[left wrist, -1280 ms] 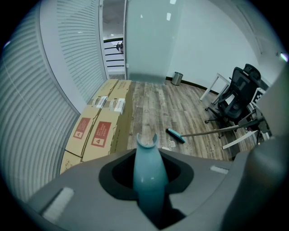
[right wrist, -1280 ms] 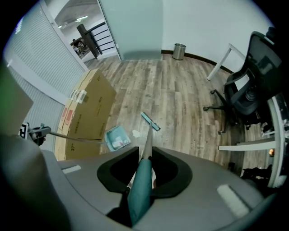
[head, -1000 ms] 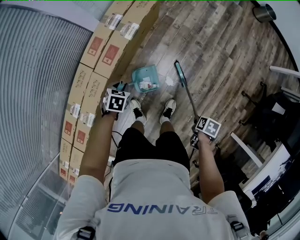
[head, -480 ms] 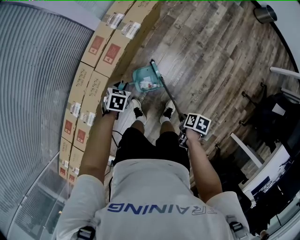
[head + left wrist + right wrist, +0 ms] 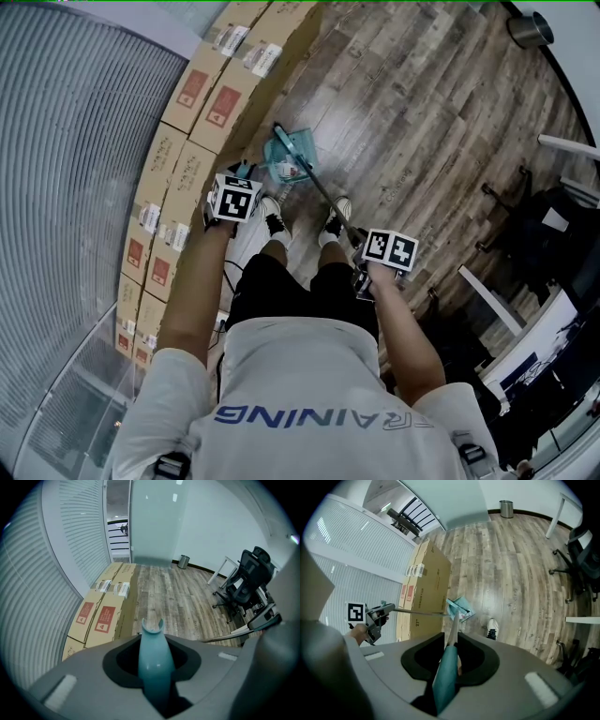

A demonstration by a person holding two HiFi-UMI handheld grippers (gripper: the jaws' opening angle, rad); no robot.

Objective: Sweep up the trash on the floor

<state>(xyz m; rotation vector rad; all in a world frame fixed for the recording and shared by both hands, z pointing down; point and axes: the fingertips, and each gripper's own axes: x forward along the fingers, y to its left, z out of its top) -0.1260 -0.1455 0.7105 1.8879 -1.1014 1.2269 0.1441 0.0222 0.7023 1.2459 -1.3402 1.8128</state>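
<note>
We see the left gripper (image 5: 152, 681) closed partway on the teal dustpan handle (image 5: 152, 644). The handle's forked tip pokes up between the jaws and its lower part is hidden by the gripper body. The right gripper (image 5: 448, 677) is likewise clamped on the teal grip of the broom handle (image 5: 453, 623), with the metal shaft running down toward the floor (image 5: 422, 112). The dustpan (image 5: 292, 161) sits on the wood just ahead of the shoes (image 5: 272, 217), beside the cardboard boxes (image 5: 202, 103). The broom head (image 5: 280, 139) lies across the pan's far side and covers part of it. The trash (image 5: 292, 172) shows as small pale and reddish bits inside the pan, and we can't tell what they are. In the right gripper view a thin rod (image 5: 417, 612) runs from the left gripper to the pan. In the head view both sets of jaws are hidden under the marker cubes (image 5: 233, 200).
</note>
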